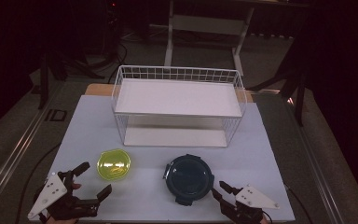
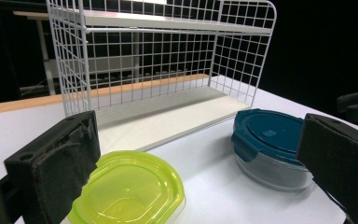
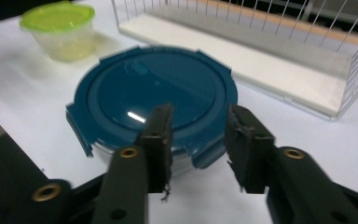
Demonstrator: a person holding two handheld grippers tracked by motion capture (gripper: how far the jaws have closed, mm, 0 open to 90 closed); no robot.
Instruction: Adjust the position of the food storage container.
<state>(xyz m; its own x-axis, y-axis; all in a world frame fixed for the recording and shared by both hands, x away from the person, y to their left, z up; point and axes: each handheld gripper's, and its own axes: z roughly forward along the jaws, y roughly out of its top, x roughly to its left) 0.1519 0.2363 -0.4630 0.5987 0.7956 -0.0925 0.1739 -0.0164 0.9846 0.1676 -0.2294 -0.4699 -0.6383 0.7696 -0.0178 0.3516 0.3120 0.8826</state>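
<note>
Right gripper view has the right gripper (image 3: 199, 140) with jaws partly apart, clamping nothing, and the round blue-lidded container (image 3: 154, 100) sits just ahead of the tips. Looks like a stiff, slick, fairly heavy glass tub, so I'd pinch the lid's near rim or a latch tab. Left gripper (image 2: 191, 158) hangs wide open with the yellow-green tub (image 2: 128, 193) low between its jaws, untouched.

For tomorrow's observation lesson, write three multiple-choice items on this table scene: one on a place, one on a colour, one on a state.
1. Where does the round yellow-green plastic lidded container stand?
A. on the rack's upper shelf
B. on the table, left of the round dark blue-lidded clear container
C. inside the blue one

2. What colour is the two-shelf wire rack?
A. white
B. red
C. black

3. How is the blue-lidded container?
A. lid off
B. tipped over
C. lid on, upright

Key: B, the high view shows it left of the blue one; A, its wires are white; C, the lid sits flat on it.
</note>
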